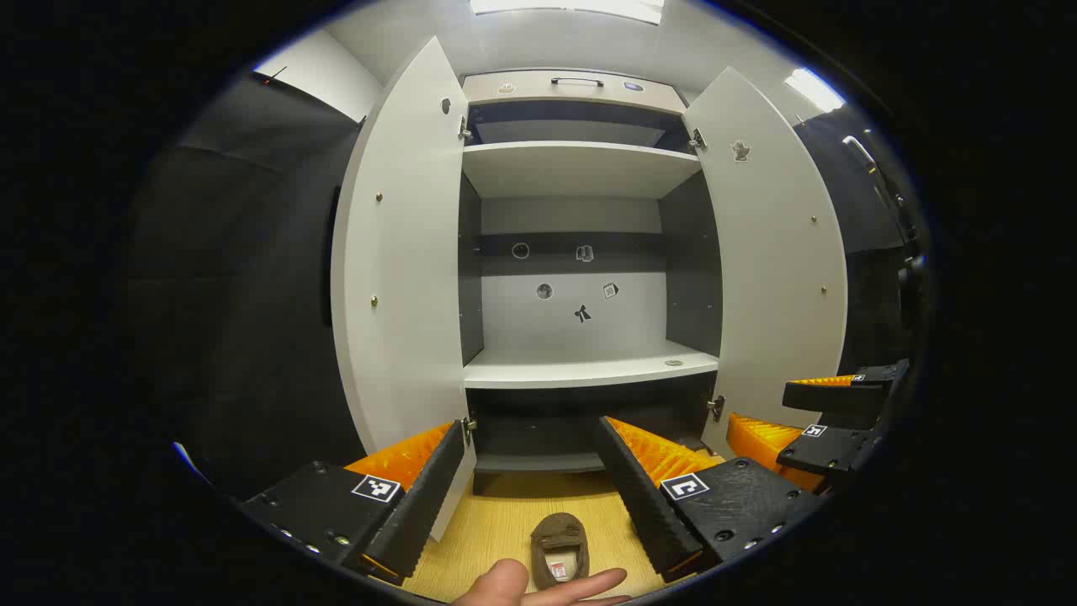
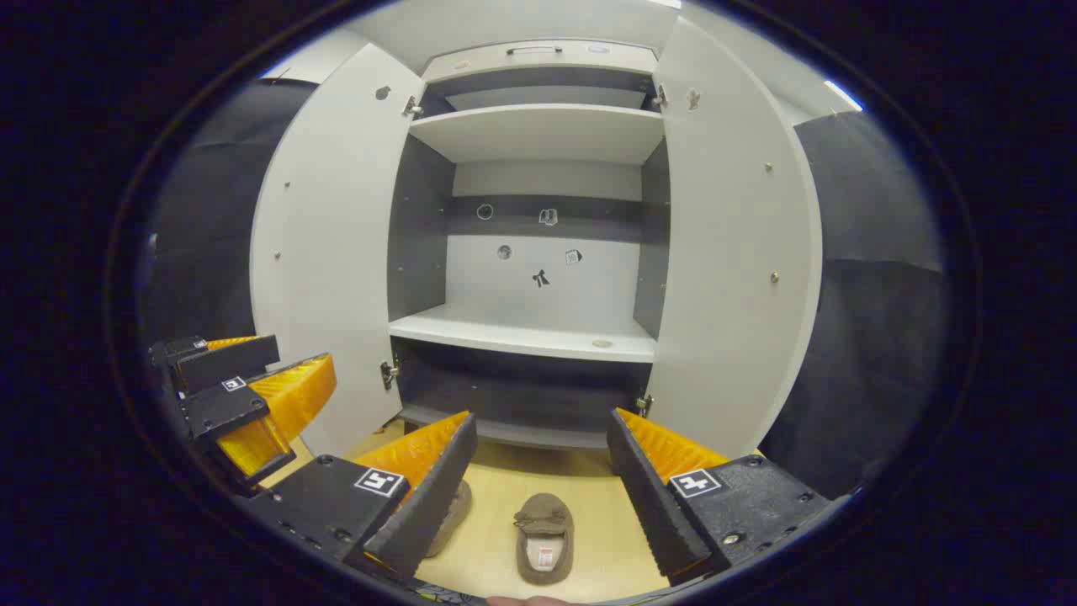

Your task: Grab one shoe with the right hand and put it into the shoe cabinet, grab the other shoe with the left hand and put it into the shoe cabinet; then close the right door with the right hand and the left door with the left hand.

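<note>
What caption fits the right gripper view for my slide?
Open right tool above brown fuzzy slipper, facing open white shoe cabinet.

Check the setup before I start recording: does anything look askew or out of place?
Nothing stands out. Both cabinet doors hang open, the shelves look level, and the brown shoes sit on the floor before the cabinet.
</note>
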The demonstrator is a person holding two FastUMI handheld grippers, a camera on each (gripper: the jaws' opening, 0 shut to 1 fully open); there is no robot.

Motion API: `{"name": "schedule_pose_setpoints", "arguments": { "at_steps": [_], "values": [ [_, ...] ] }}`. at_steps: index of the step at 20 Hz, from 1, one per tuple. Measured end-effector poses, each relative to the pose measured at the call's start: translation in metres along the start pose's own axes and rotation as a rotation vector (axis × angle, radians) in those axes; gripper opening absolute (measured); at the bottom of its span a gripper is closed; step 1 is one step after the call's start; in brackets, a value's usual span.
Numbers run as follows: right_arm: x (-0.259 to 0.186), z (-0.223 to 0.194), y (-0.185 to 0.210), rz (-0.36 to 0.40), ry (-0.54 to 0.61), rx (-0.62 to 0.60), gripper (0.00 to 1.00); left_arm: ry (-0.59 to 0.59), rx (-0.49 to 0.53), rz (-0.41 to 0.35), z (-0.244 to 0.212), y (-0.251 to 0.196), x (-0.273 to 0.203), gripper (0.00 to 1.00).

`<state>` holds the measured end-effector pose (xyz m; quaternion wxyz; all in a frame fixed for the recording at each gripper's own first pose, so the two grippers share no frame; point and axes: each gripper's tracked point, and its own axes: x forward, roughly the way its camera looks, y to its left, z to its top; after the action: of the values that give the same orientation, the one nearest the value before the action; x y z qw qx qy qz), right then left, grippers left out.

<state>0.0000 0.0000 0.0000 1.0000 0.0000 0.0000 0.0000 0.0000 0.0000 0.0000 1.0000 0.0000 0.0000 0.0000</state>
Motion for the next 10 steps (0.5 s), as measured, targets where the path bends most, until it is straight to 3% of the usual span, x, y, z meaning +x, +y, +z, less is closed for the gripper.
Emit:
{"name": "schedule_pose_setpoints", "arguments": {
  "at_steps": [10],
  "values": [
    [0.006, -0.015, 0.006, 0.031, 0.059, -0.017, 0.99, 0.02, -0.004, 0.003, -0.004, -0.002, 0.0, 0.96]
  ]
}}
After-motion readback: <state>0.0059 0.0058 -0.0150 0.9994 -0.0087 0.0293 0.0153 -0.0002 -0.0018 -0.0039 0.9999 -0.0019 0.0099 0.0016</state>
